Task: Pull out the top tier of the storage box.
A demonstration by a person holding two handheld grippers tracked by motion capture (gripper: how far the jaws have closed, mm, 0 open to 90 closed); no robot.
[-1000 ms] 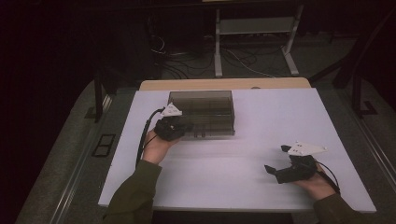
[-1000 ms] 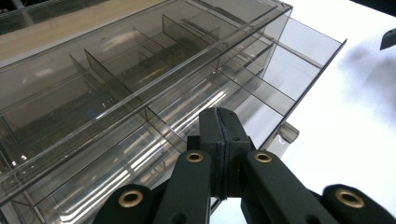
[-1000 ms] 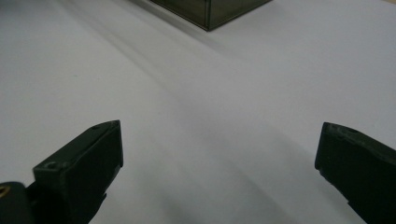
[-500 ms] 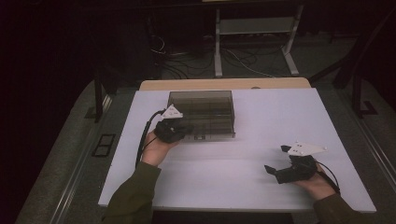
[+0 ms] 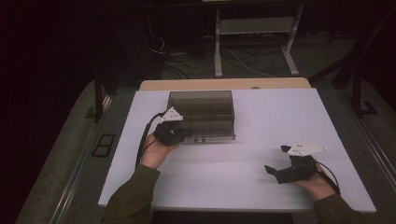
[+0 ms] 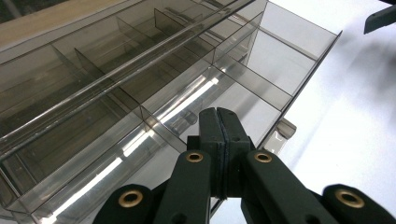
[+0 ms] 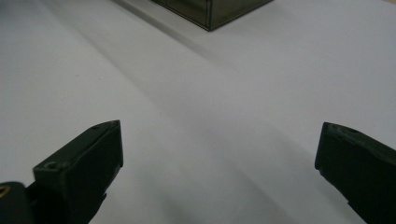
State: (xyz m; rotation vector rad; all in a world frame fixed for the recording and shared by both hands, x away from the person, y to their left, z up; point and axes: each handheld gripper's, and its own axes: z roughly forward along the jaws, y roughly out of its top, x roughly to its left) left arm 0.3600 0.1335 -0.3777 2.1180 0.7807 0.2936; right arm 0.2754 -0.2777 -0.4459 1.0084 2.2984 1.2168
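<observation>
Smoke-tinted plastic formed the compartment box [image 5: 201, 114], which sat toward the far side of the white table [image 5: 261, 196]. At the box's near left corner, the left tool [image 6: 218, 122] rested with jaws pressed together, holding nothing. Well to the box's near right, the right tool [image 5: 279, 161] waited with jaws spread. Steady pressure near the front latch [image 6: 283, 131] would probably serve best.

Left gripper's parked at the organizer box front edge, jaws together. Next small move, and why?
Probably press the left gripper down on the lid's front edge. Its jaws are shut with nothing between them, tips over the smoked compartment box just behind the front latch tab. The right gripper waits open on the white table, away from the box.
</observation>
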